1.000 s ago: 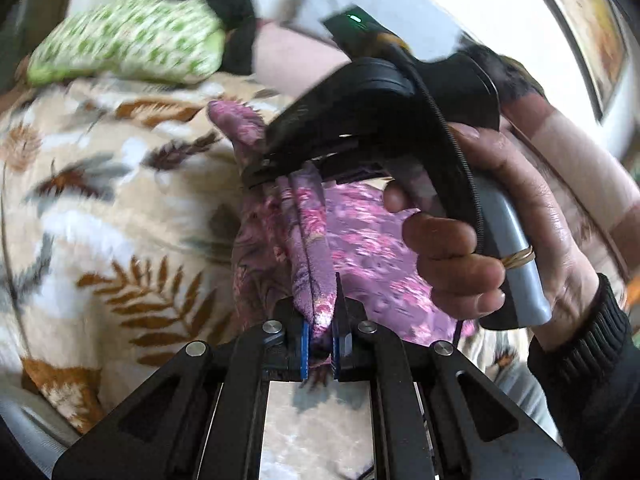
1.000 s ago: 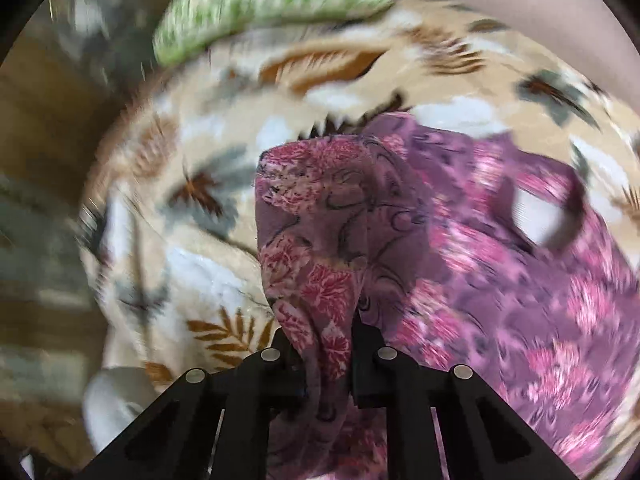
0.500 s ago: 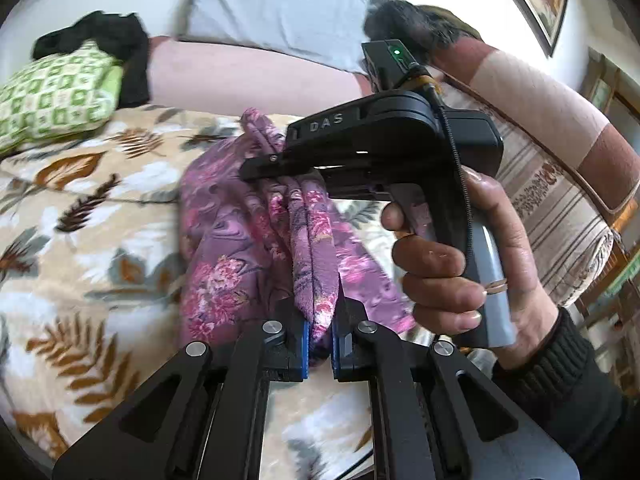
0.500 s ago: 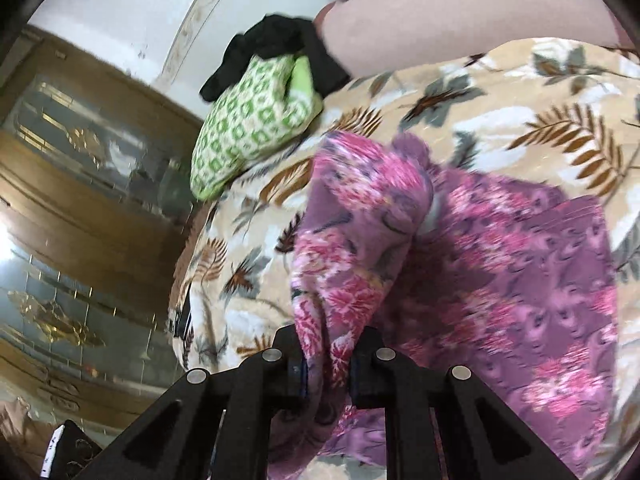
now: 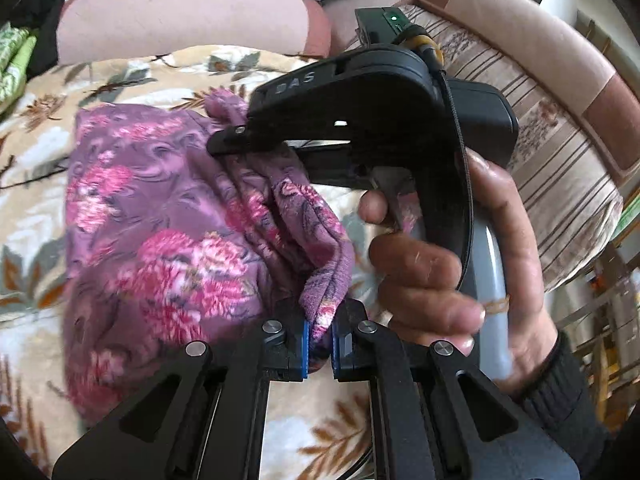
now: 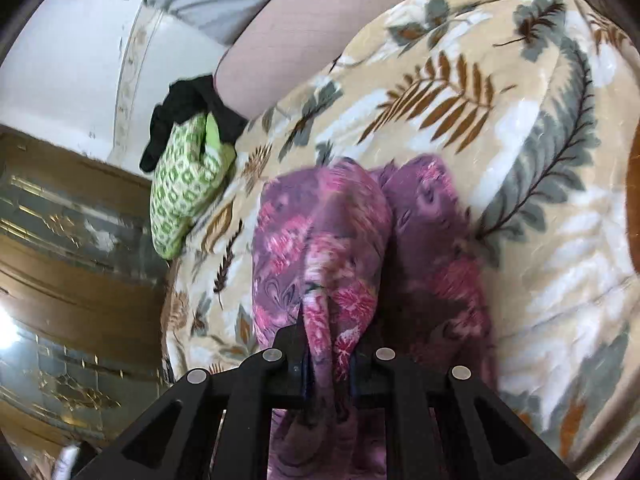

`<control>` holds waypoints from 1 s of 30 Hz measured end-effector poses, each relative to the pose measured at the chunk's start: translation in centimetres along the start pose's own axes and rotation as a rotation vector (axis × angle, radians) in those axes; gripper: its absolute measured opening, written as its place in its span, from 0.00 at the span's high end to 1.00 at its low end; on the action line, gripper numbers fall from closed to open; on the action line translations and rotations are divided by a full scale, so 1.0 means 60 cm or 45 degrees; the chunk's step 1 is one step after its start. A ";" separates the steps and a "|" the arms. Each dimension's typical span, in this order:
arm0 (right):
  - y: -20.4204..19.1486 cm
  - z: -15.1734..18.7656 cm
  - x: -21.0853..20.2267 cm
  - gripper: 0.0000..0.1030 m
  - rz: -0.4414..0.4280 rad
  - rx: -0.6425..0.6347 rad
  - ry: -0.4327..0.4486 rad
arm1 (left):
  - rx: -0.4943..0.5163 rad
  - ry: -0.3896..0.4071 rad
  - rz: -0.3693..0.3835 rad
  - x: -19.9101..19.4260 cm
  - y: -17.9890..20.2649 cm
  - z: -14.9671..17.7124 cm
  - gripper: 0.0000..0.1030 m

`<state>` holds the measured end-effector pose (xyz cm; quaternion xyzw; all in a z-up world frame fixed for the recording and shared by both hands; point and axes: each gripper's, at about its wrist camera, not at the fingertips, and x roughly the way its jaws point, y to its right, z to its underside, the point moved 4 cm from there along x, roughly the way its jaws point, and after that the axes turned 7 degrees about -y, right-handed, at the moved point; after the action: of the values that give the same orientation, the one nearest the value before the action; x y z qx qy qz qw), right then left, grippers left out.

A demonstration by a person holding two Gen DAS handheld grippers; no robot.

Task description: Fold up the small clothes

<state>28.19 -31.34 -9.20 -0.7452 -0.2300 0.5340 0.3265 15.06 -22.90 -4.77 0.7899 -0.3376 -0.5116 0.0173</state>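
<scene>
Left tool and right tool each clamp folds of purple floral garment above leaf-print blanket.

The garment lies on the blanket, one bunched edge pinched in the left gripper and another in the right gripper. In the left wrist view the right gripper sits right of the cloth, above the left one. A cushion rests at the blanket's far left edge, dark clothing on top
</scene>
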 end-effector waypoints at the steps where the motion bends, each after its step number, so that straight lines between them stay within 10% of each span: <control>1: -0.002 -0.001 -0.005 0.87 0.023 -0.013 0.004 | -0.009 -0.004 0.021 0.002 0.005 -0.004 0.94; 12: 0.110 0.019 -0.012 0.86 0.129 0.263 -0.012 | 0.025 -0.139 0.041 0.037 0.004 0.032 0.88; 14: 0.097 0.027 -0.058 0.82 0.149 0.235 0.116 | 0.052 -0.063 0.066 -0.013 -0.005 0.052 0.70; 17: 0.059 0.061 -0.119 0.36 0.282 0.118 0.275 | 0.057 0.136 0.061 -0.112 -0.041 0.086 0.31; 21: 0.041 0.145 -0.154 0.29 0.301 0.090 0.339 | -0.090 0.273 -0.072 -0.166 -0.136 0.104 0.30; 30: 0.093 0.188 -0.090 0.29 0.416 0.234 0.183 | -0.136 0.080 -0.086 -0.082 -0.166 0.128 0.30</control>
<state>15.71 -36.17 -12.26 -0.7759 -0.0324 0.5439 0.3179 12.69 -10.06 -8.24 0.8145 -0.2822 -0.5042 0.0525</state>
